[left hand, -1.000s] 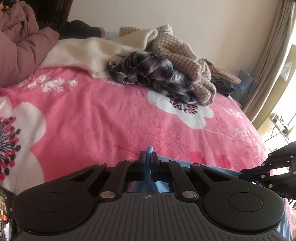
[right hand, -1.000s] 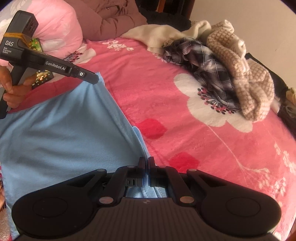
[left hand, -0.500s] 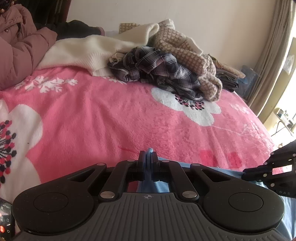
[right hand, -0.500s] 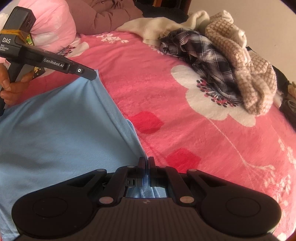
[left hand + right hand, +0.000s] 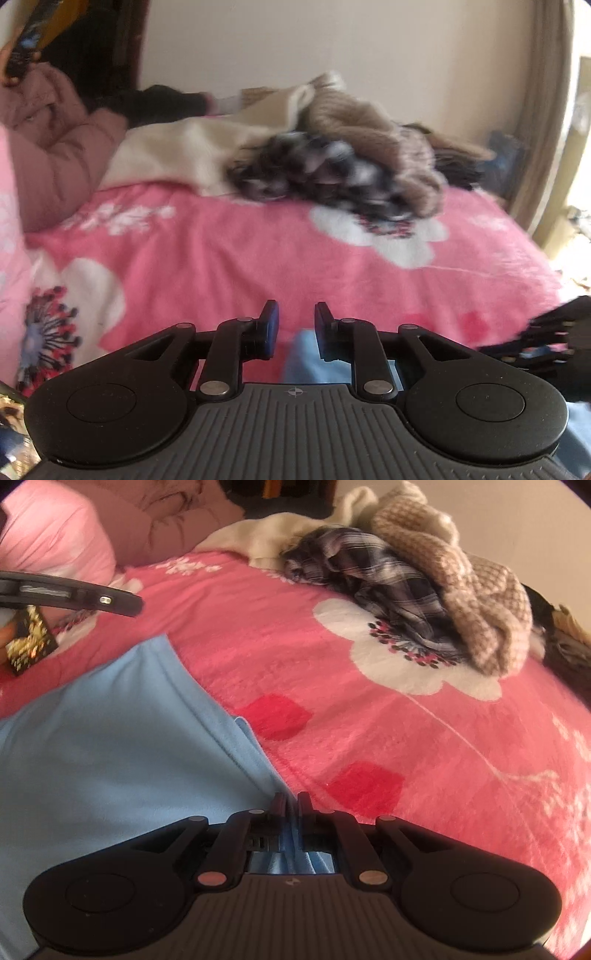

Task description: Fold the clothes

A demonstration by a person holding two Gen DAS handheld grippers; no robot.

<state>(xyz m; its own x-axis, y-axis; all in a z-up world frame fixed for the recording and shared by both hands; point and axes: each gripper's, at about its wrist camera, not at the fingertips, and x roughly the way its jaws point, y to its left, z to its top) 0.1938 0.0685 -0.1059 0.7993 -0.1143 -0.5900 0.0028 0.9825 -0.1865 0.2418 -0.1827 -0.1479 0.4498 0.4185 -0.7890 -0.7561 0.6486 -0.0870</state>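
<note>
Left hand-held gripper (image 5: 295, 326), as I see it from its own camera: its jaws are opening and stand visibly apart, with nothing pressed between the pads; a corner of the light-blue garment (image 5: 314, 354) lies just below the gap, on the bed. This view is blurred. Right hand-held gripper (image 5: 291, 805): its jaws are opening too, though only a narrow slit shows, and a pinched fold of the same light-blue garment (image 5: 110, 746) sits between the pads; I read it as clenched on the cloth. The garment is spread flat over the near left part of the pink floral blanket (image 5: 369, 709), its right edge running diagonally toward the right hand-held gripper. In the right wrist view the left hand-held gripper's black body enters from the left edge, above the garment's far corner and apart from it. At the far side of the bed lies a heap of unfolded clothes: a plaid shirt (image 5: 388, 576), a beige knitted sweater (image 5: 472, 590) draped over it, and a cream garment (image 5: 177, 155) beside them. A person's sleeve in dusty pink (image 5: 55, 155) shows at far left.
</note>
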